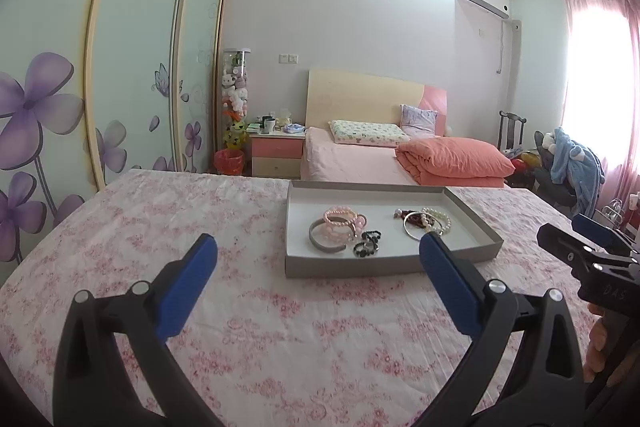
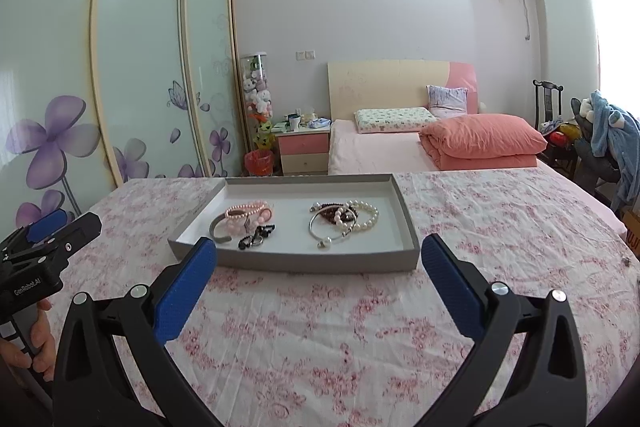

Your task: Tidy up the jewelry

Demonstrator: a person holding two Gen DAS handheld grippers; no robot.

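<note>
A shallow grey tray [image 1: 472, 223] [image 2: 404, 211] sits on the floral cloth. Its left half holds pink bead bracelets [image 1: 340, 219] [image 2: 250, 213], a grey bangle [image 1: 320, 241] [image 2: 218, 229] and small black rings [image 1: 366, 247] [image 2: 256, 237]. Its right half holds white pearl bracelets [image 1: 438, 219] [image 2: 362, 215], a silver bangle [image 1: 412, 231] [image 2: 326, 231] and dark red beads [image 1: 414, 217] [image 2: 330, 213]. My left gripper [image 1: 318, 251] is open and empty, just short of the tray's near edge. My right gripper [image 2: 318, 255] is open and empty, in front of the tray.
The surface is covered by a pink floral cloth [image 1: 240, 307] [image 2: 320, 327]. Behind it is a bed [image 1: 360, 155] with an orange duvet [image 1: 456, 159], a nightstand [image 1: 276, 151], sliding wardrobe doors [image 1: 132, 67] at left and a chair with clothes [image 1: 568, 163] at right.
</note>
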